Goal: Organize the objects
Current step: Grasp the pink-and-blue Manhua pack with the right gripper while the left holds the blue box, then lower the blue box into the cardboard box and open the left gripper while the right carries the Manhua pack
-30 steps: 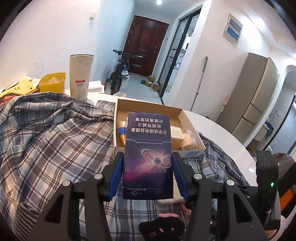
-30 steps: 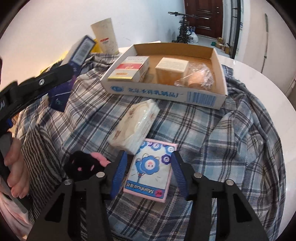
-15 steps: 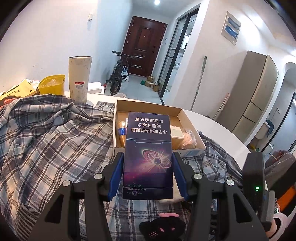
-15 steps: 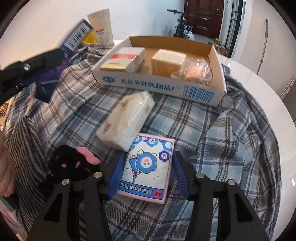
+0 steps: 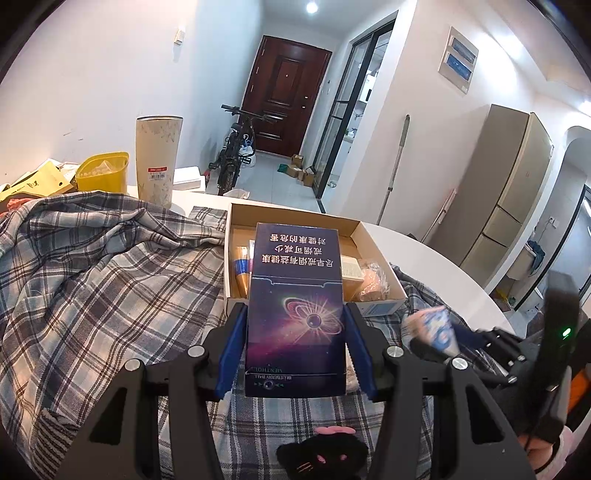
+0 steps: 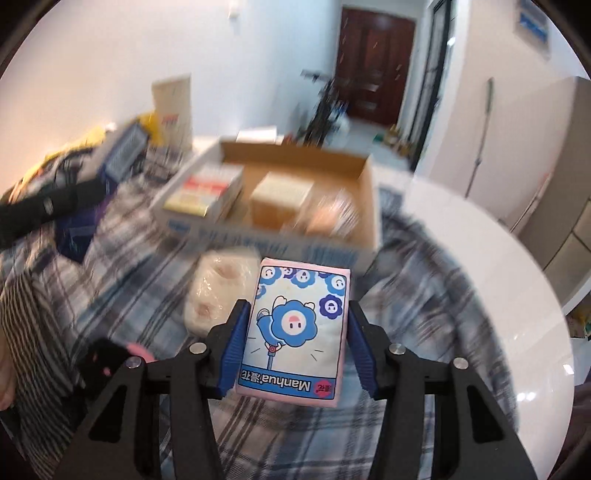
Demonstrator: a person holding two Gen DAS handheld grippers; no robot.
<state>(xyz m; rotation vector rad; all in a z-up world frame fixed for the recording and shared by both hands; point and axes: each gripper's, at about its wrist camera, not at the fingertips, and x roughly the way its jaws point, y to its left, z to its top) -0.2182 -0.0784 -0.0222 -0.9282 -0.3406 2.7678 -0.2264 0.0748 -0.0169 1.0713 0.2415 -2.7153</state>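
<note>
Blue-padded, your left gripper (image 5: 294,352) clamps a dark purple carton (image 5: 295,314); your right gripper (image 6: 294,345) clamps a pink tissue pack (image 6: 295,328).

White-walled hallway past a round white surface (image 5: 436,254).
A dark wooden door (image 5: 284,99) ends the tiled floor (image 5: 273,173); a bicycle (image 5: 232,155) stands by it, a beige cabinet (image 5: 517,192) stands right, and a ceiling light (image 5: 311,7) glows.

Both grippers, the left gripper (image 5: 295,350) and the right gripper (image 6: 293,347), are showing matt black angular frames with triangular cut-outs. Blue ribbed pads are lining the fingers (image 5: 231,354), and silver screws (image 5: 393,351) are sitting at the joints. A green light (image 5: 566,331) is glowing on the right unit's black body.
</note>
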